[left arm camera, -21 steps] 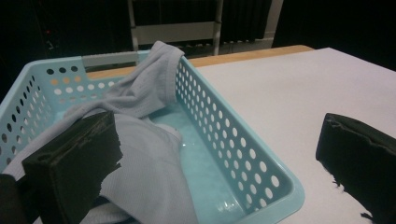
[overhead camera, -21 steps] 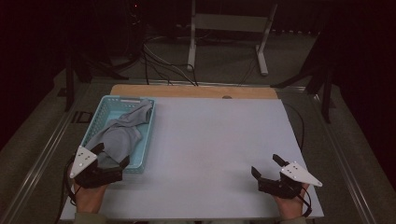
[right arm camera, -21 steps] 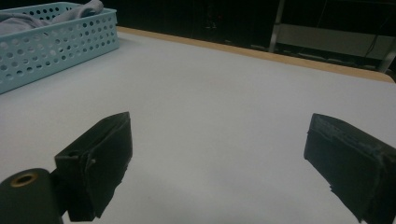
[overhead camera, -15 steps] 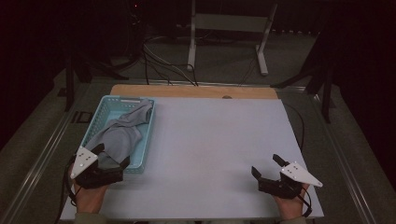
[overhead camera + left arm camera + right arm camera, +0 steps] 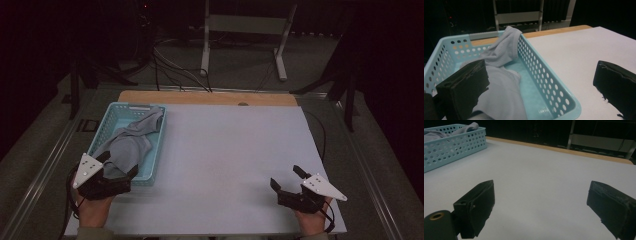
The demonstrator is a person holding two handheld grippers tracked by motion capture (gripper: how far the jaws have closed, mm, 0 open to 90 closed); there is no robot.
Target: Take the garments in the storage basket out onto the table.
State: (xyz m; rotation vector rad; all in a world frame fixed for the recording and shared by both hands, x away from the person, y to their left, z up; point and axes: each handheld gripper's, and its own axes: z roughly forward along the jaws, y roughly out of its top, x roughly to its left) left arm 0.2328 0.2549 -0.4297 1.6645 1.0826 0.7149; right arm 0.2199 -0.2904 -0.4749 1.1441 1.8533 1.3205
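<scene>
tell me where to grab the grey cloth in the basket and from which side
Grip the bunched near end of the cloth, coming down from above with the open left gripper. That end mounds up inside the basket, so one jaw can get on each side of a fold. The far end drapes over the rim, and the walls probably block a sideways approach.

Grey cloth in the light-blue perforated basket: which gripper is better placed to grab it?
Left. The left gripper sits open at the near end of the light-blue perforated plastic basket, one jaw above the grey cloth. The right gripper is open over bare table, far across from it.
</scene>
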